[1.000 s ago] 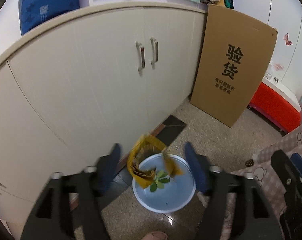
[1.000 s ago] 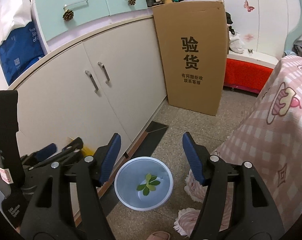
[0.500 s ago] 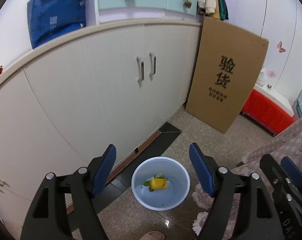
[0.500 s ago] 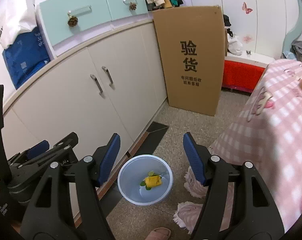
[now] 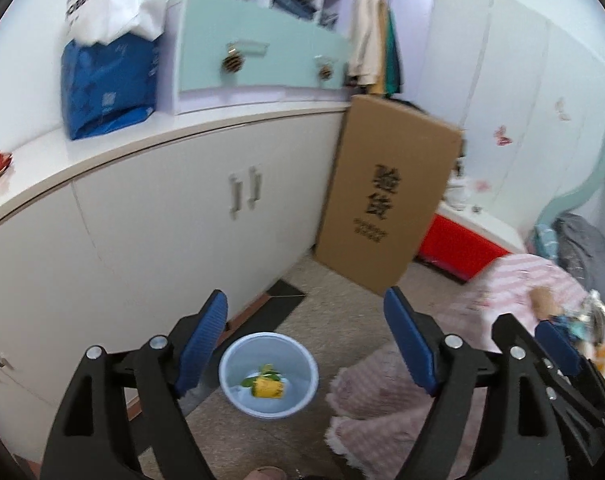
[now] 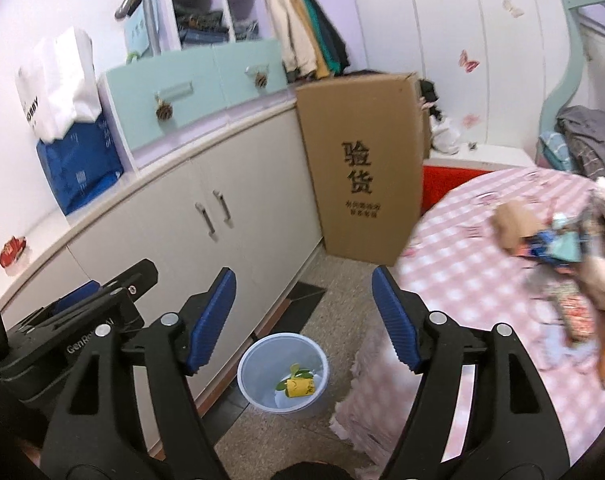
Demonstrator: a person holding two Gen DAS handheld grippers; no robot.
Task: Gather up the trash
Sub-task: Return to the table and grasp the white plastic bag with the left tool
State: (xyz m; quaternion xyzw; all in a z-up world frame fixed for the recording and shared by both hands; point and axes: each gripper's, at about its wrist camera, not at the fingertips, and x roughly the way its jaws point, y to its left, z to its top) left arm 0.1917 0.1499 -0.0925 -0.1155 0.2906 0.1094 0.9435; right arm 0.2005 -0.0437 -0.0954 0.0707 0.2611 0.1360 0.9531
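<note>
A pale blue bin (image 5: pixel 269 374) stands on the floor by the cabinet; it also shows in the right wrist view (image 6: pixel 283 372). A yellow wrapper (image 5: pixel 267 389) and green leaves (image 5: pixel 269 370) lie inside it; the wrapper shows in the right wrist view (image 6: pixel 299 387) too. My left gripper (image 5: pixel 306 344) is open and empty, high above the bin. My right gripper (image 6: pixel 304 320) is open and empty, also above it. Several pieces of trash (image 6: pixel 558 248) lie on the pink checked table (image 6: pixel 482 280).
A white cabinet (image 5: pixel 162 216) runs along the left. A tall cardboard box (image 6: pixel 362 168) leans against its end, with a red box (image 5: pixel 458 244) behind. The tablecloth edge (image 6: pixel 366 400) hangs beside the bin. The left gripper's body (image 6: pixel 62 320) is at my right gripper's left.
The yellow wrapper left my left gripper and landed in the bin. Both grippers then rose and tilted up, away from the bin; the table with trash has come into view.
</note>
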